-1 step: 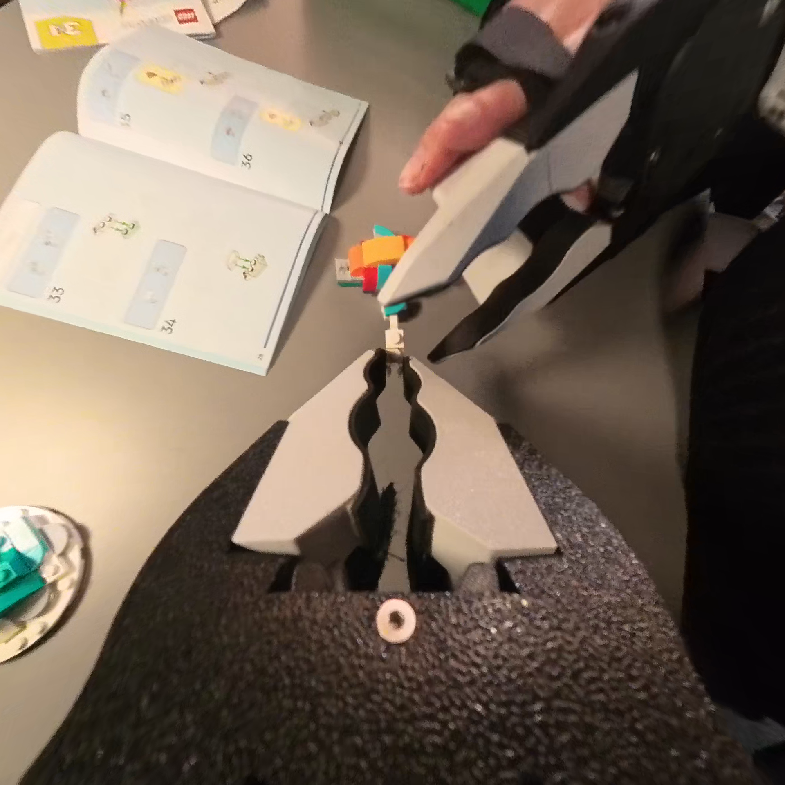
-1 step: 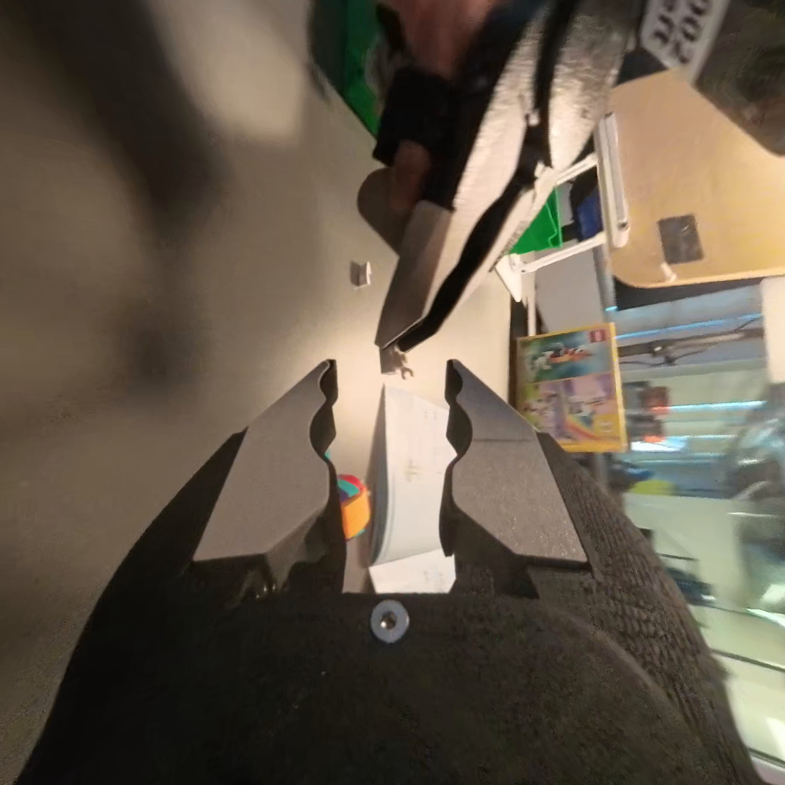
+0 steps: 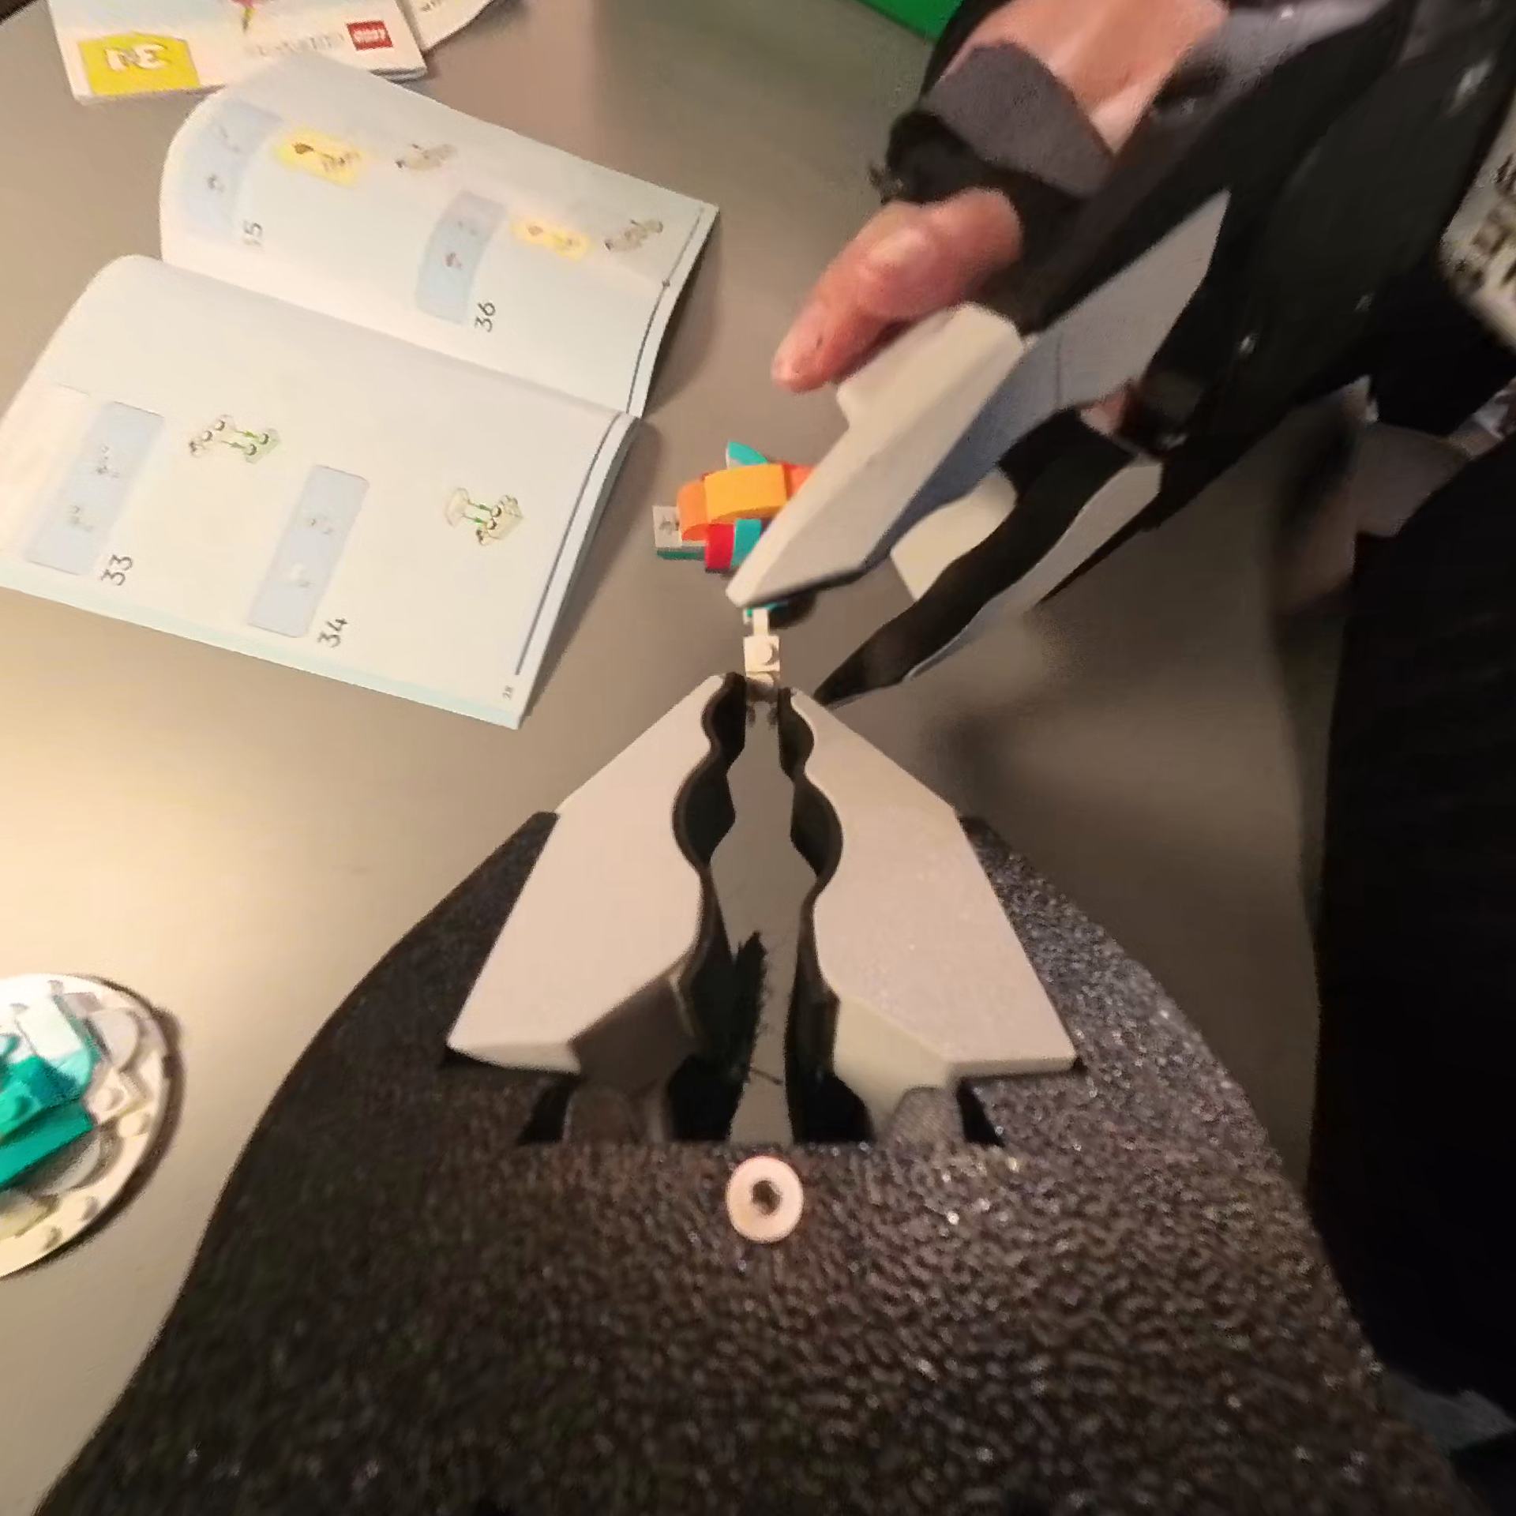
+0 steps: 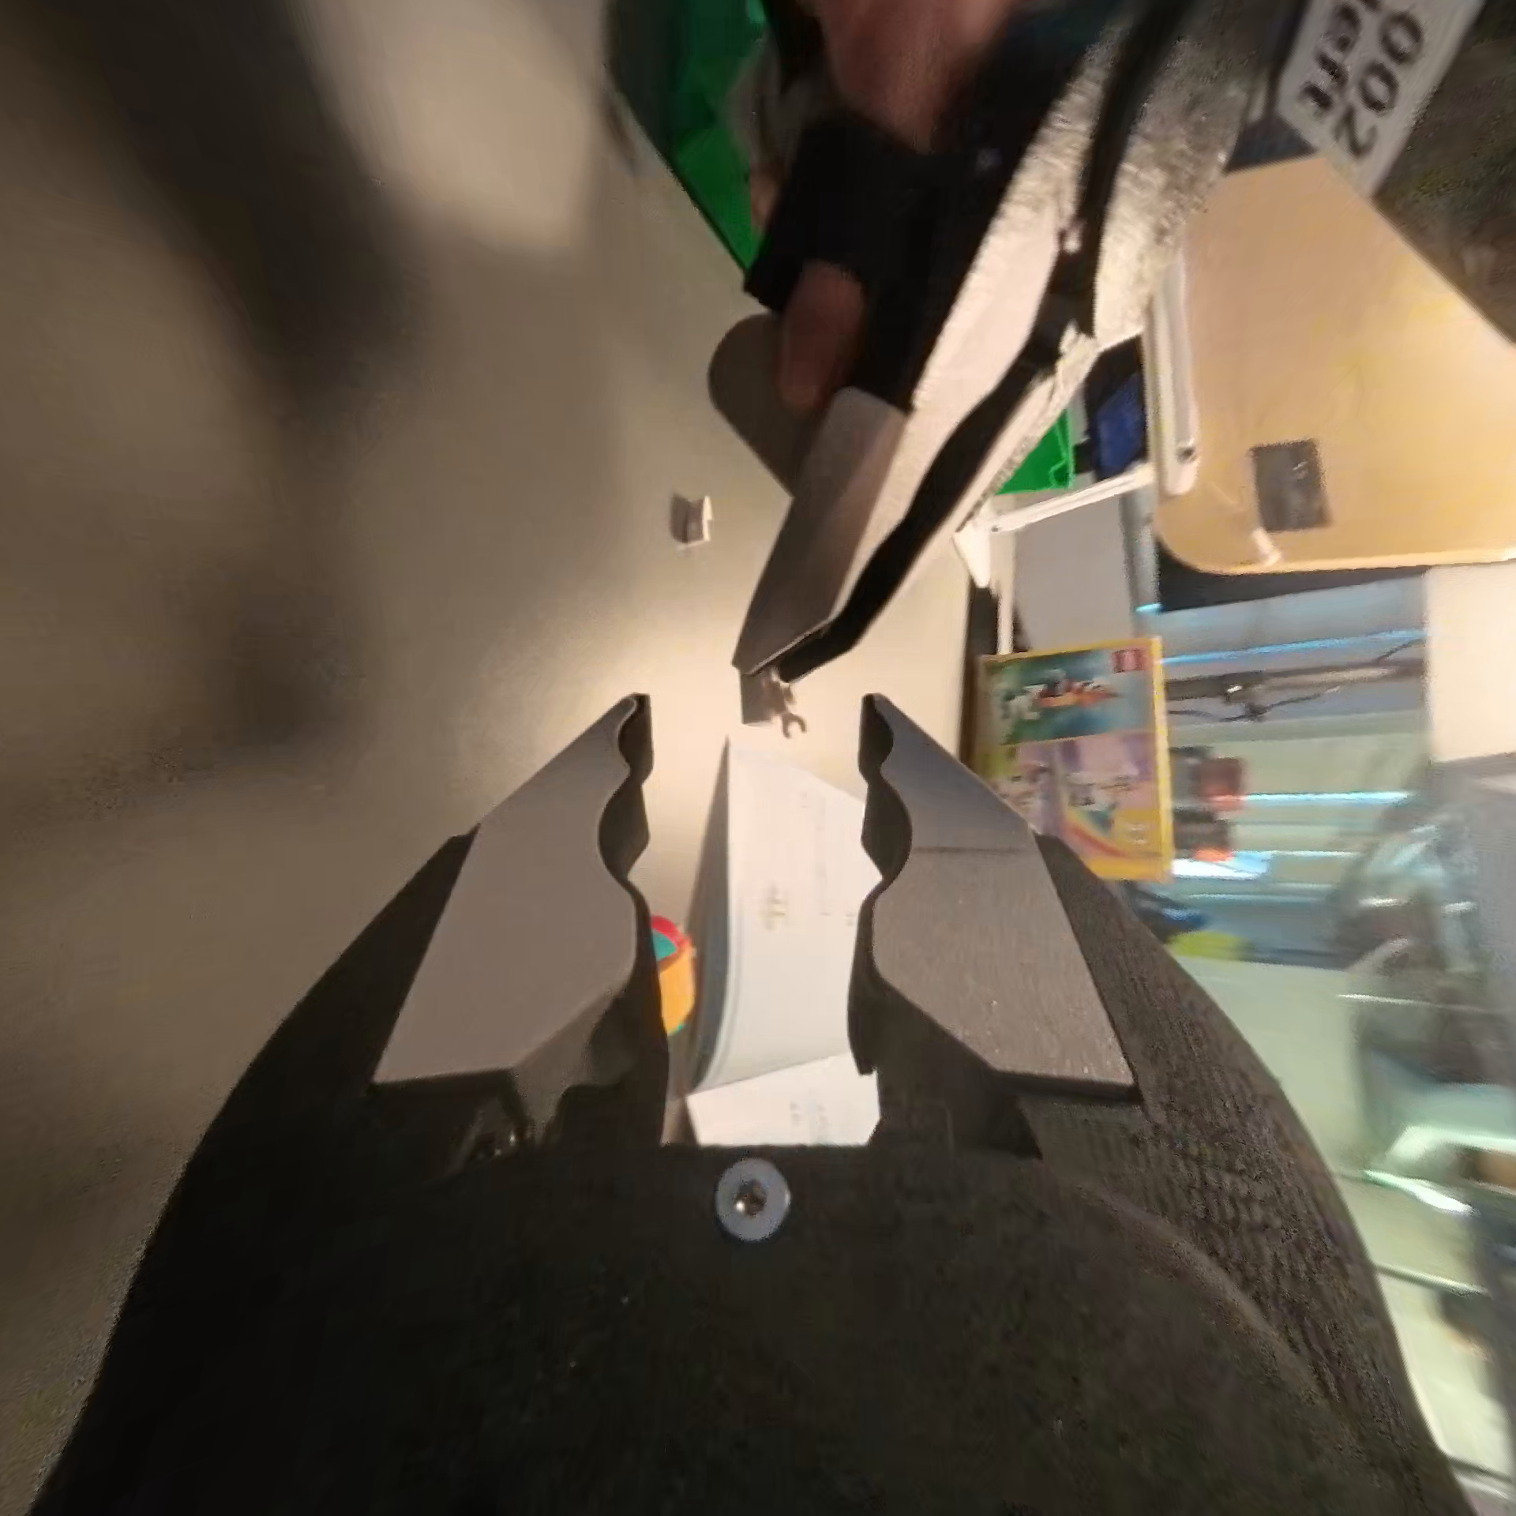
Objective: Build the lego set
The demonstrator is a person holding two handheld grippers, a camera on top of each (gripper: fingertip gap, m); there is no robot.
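Note:
My left gripper (image 3: 759,693) is shut on a small light grey lego piece (image 3: 761,655) that sticks out past its tips, above the grey table. My right gripper (image 4: 751,705) is open and empty. In the left wrist view it (image 3: 778,646) comes in from the upper right, one fingertip on each side of the piece. In the right wrist view the left gripper (image 4: 763,668) comes in from above with the clip-ended piece (image 4: 773,707) level with my right fingertips. A small orange, teal and red lego assembly (image 3: 738,513) lies on the table behind the right gripper's upper finger.
An open instruction booklet (image 3: 328,459) lies at the left, a second booklet (image 3: 230,41) at the far edge. A round white lego plate (image 3: 139,1124) bearing teal bricks sits at the near left. A small grey piece (image 4: 689,521) lies apart on the table. A lego box (image 4: 1075,763) stands beyond the table. Less than 4 cm separates the two grippers' tips.

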